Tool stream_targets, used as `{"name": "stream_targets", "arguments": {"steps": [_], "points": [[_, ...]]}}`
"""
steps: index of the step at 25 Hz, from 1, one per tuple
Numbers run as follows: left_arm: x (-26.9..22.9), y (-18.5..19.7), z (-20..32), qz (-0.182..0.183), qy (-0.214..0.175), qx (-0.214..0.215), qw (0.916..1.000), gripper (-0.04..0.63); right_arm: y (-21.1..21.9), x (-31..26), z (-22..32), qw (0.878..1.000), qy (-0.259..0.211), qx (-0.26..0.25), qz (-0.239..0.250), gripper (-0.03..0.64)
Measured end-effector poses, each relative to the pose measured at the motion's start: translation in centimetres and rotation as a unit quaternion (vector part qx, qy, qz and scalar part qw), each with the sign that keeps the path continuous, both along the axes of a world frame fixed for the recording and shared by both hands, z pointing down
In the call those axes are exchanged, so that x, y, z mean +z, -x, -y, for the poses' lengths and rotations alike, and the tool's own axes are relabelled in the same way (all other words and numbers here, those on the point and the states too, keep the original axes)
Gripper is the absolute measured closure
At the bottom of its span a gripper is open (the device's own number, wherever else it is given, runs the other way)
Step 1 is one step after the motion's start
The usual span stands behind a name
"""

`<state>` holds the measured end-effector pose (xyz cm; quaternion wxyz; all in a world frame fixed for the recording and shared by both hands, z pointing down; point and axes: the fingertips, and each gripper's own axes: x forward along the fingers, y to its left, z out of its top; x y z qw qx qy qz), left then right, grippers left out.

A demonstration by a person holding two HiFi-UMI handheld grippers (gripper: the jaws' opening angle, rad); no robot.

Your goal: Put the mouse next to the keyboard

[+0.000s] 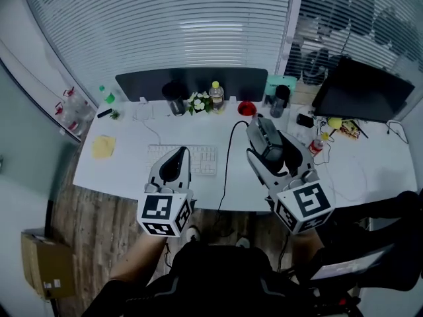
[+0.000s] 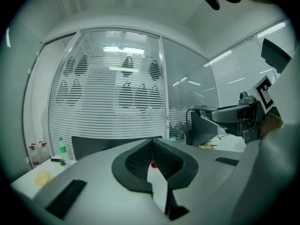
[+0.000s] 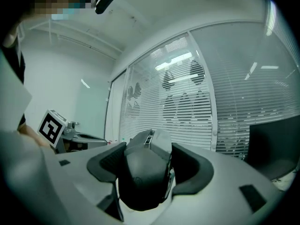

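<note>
A white keyboard point(image 1: 201, 159) lies on the white desk point(image 1: 119, 170), in front of the monitor. My left gripper point(image 1: 177, 154) hovers over the keyboard's left half; its jaws are shut with nothing between them point(image 2: 152, 149). To the right of the keyboard, my right gripper point(image 1: 266, 132) is raised above the desk and shut on a dark grey mouse point(image 1: 267, 141). In the right gripper view the mouse point(image 3: 144, 172) fills the space between the black pads point(image 3: 105, 162) and points away from the camera. The keyboard shows in neither gripper view.
A dark monitor point(image 1: 192, 81) stands at the back, with a black cup point(image 1: 175, 102), flowers point(image 1: 197, 102), a bottle point(image 1: 216, 96) and a red object point(image 1: 246, 108) before it. A black cable point(image 1: 227, 160) runs right of the keyboard. A second monitor point(image 1: 360, 88) and clutter sit at the right; a yellow note point(image 1: 103, 146) at the left.
</note>
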<state>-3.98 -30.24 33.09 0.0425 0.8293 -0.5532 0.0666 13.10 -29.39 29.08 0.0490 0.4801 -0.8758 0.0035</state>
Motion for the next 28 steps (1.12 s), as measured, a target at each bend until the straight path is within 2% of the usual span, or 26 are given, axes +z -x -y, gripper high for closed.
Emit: {"name": "stream_targets", "arguments": {"steps": [4,8,11,16,20,28], "points": [[0.1,1.5,1.9,-0.004,-0.009,0.022,0.9997,0.566,1.1,1.1,1.4,0.999,0.008,0.037,-0.013,0.318],[1.1,2.8,3.7,-0.007,-0.001,0.033,0.9994,0.566,1.6,2.6,2.9,0.997,0.023,0.069,-0.016,0.318],[1.4,4.3,4.9,-0.017,-0.018,0.015,0.9996,0.566,1.7,3.7,3.8,0.995,0.024,0.089,-0.022,0.318],[4.6,5.4,6.5,-0.013,0.020,0.010,0.9997,0.566,1.3,7.6,5.9,0.992,0.065,0.107,-0.028,0.318],[7.0,6.4,7.4,-0.004,0.005,-0.011,0.9999,0.566,0.7,11.5,7.4,0.987,0.085,0.124,-0.048,0.318],[14.7,5.1,7.7,0.003,0.102,0.006,0.9947,0.566,-0.5,20.1,9.7,0.980,0.156,0.118,-0.046,0.318]]}}
